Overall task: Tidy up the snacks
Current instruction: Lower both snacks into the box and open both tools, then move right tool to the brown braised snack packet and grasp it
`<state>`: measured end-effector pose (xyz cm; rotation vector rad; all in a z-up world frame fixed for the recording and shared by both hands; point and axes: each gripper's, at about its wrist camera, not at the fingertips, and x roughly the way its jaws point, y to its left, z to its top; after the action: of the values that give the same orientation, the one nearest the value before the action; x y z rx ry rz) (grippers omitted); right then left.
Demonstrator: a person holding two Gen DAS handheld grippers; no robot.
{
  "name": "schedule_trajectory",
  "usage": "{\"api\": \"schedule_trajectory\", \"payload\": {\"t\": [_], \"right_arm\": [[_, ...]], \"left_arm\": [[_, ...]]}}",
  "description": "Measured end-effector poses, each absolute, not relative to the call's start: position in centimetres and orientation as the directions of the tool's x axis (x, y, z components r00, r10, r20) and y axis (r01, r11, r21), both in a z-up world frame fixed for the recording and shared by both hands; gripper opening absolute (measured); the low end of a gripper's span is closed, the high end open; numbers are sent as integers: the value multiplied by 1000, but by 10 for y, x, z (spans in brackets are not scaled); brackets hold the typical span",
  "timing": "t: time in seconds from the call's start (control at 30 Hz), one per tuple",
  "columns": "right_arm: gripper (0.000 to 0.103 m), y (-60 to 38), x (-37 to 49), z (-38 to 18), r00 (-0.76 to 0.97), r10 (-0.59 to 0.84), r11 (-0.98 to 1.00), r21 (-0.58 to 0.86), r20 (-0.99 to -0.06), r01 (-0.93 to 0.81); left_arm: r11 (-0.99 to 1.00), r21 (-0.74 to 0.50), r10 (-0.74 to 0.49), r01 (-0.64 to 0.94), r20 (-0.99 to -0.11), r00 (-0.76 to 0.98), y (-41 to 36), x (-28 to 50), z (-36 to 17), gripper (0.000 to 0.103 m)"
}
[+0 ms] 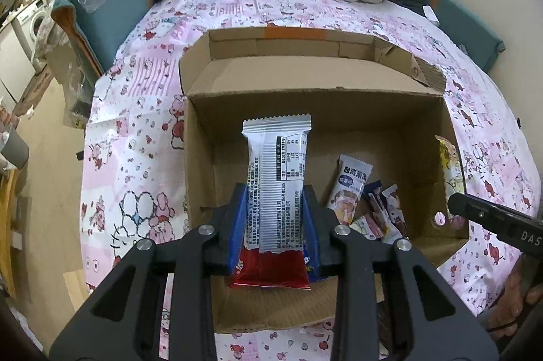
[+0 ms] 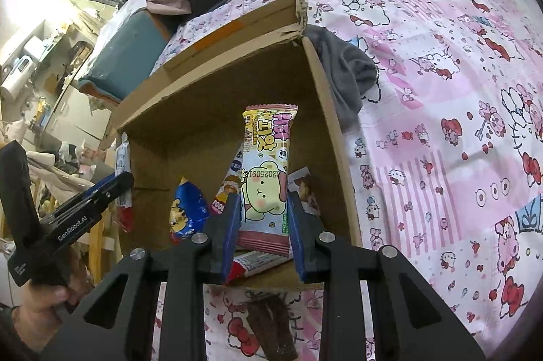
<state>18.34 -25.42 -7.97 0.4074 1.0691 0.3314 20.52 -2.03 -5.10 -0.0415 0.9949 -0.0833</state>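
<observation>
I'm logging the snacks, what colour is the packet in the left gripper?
Silver packet with a red bottom end, clearest in the left wrist view.

Left gripper (image 2: 81,218): "GenRobot.AI" in white along its black side, seen from right wrist cam. Right gripper (image 1: 502,225): white "DAS", rest cut by frame edge. Yellow-pink snack pack (image 2: 266,177) in the right one's fingers: date code "2025091" upside down, big pink Korean lettering at top, not legible to me. Silver-white wrapper (image 1: 276,184) in left fingers: dense Chinese print plus nutrition table, too small to read. Small white sachet (image 1: 349,191) by the cardboard box (image 1: 390,123) right wall: bold Chinese chars, unclear.
</observation>
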Motion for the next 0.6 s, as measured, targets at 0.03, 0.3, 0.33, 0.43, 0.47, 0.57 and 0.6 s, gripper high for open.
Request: {"api": "schedule_trajectory", "payload": {"t": [0.03, 0.3, 0.33, 0.43, 0.47, 0.57, 0.6], "right_arm": [[30, -254, 184, -80, 445, 449, 878, 474, -775, -61], [41, -261, 187, -82, 465, 437, 874, 485, -770, -20], [52, -262, 187, -81, 471, 444, 869, 494, -762, -19], [68, -261, 185, -76, 497, 440, 870, 493, -748, -29], [68, -260, 184, -74, 502, 439, 872, 488, -745, -37], [69, -260, 185, -74, 498, 444, 871, 490, -745, -43], [69, -259, 185, -75, 493, 445, 870, 491, -747, -41]], "left_arm": [[996, -74, -89, 50, -840, 535, -20, 206, -52, 28], [993, -111, -118, 44, -860, 496, -18, 208, -58, 54], [991, -122, -129, 47, -858, 498, -18, 207, -57, 64], [992, -123, -122, 32, -848, 516, -18, 204, -52, 79], [992, -124, -121, 29, -847, 518, -18, 204, -52, 79], [990, -140, -131, 21, -849, 512, -16, 203, -52, 79], [990, -142, -131, 17, -849, 512, -16, 203, -52, 79]]}}
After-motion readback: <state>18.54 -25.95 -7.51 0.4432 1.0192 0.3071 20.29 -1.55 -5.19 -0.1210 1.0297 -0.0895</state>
